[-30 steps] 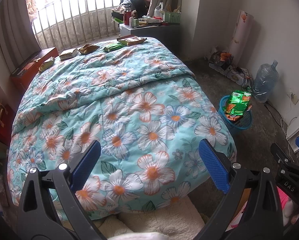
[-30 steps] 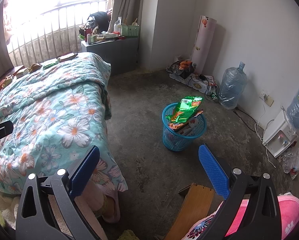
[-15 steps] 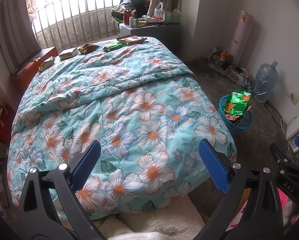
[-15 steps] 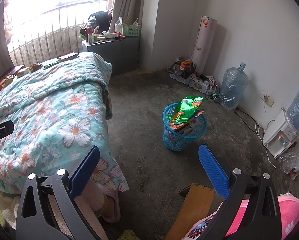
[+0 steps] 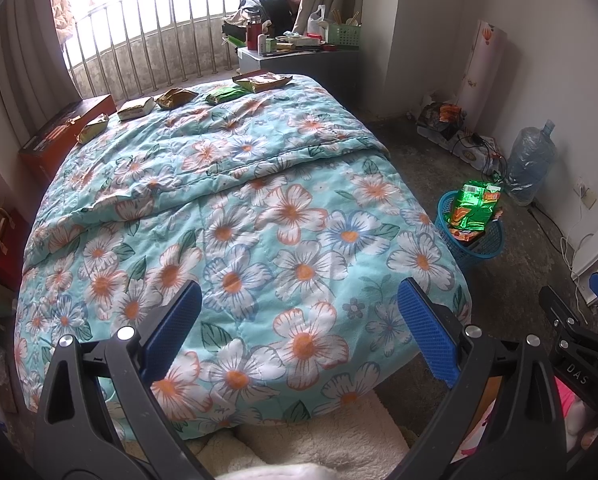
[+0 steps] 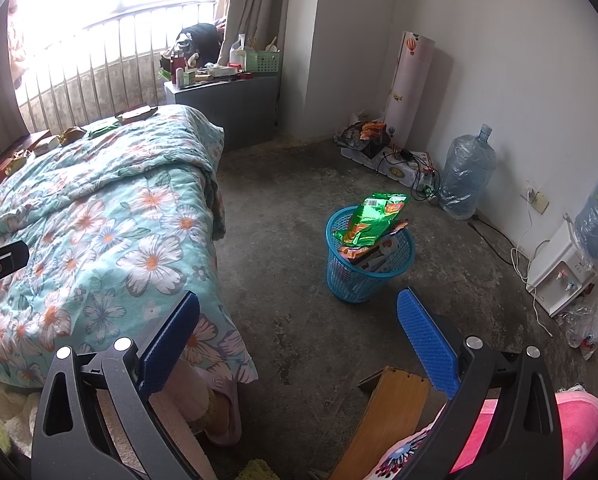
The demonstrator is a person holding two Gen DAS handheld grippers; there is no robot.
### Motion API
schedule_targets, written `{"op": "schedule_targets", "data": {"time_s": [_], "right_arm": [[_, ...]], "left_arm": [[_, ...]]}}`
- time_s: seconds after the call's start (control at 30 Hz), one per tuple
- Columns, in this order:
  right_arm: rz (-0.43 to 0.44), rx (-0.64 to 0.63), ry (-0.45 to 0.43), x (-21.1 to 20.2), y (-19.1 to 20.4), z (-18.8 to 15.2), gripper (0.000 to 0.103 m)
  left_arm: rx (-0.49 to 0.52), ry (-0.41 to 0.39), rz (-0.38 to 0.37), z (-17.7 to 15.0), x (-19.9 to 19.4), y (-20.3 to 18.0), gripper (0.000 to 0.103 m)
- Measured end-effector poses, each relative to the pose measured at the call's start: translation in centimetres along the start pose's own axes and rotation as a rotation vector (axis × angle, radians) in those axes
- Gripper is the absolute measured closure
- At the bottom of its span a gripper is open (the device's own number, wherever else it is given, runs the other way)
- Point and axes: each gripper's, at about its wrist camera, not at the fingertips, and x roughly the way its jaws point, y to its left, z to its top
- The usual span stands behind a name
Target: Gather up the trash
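Several snack wrappers lie along the far edge of the bed: a brown pack (image 5: 263, 81), a green one (image 5: 223, 95), a gold one (image 5: 175, 98), a pale one (image 5: 135, 109) and a yellow one (image 5: 93, 128). A blue mesh trash basket (image 5: 487, 245) (image 6: 353, 280) stands on the floor right of the bed, with a shiny green bag (image 5: 474, 210) (image 6: 373, 218) sticking out. My left gripper (image 5: 299, 328) is open and empty over the bed's near end. My right gripper (image 6: 299, 332) is open and empty over the floor, short of the basket.
The floral quilt (image 5: 235, 216) covers the bed. A grey cabinet (image 6: 235, 108) with clutter stands at the bed's far corner. Water bottles (image 6: 465, 174), a power strip with cables (image 6: 403, 168) and a white dispenser (image 6: 559, 276) line the right wall. A wooden board (image 6: 387, 420) lies near me.
Both views have shifted very slightly; the grippers stay open and empty.
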Motion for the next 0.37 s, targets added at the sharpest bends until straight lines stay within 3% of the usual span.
{"op": "schedule_targets", "data": {"time_s": [0.37], "right_arm": [[0.001,0.0,0.0,-0.04,0.06,0.01,0.007]], "left_arm": [[-0.001,0.0,0.0,0.09,0.0,-0.02,0.009]]}}
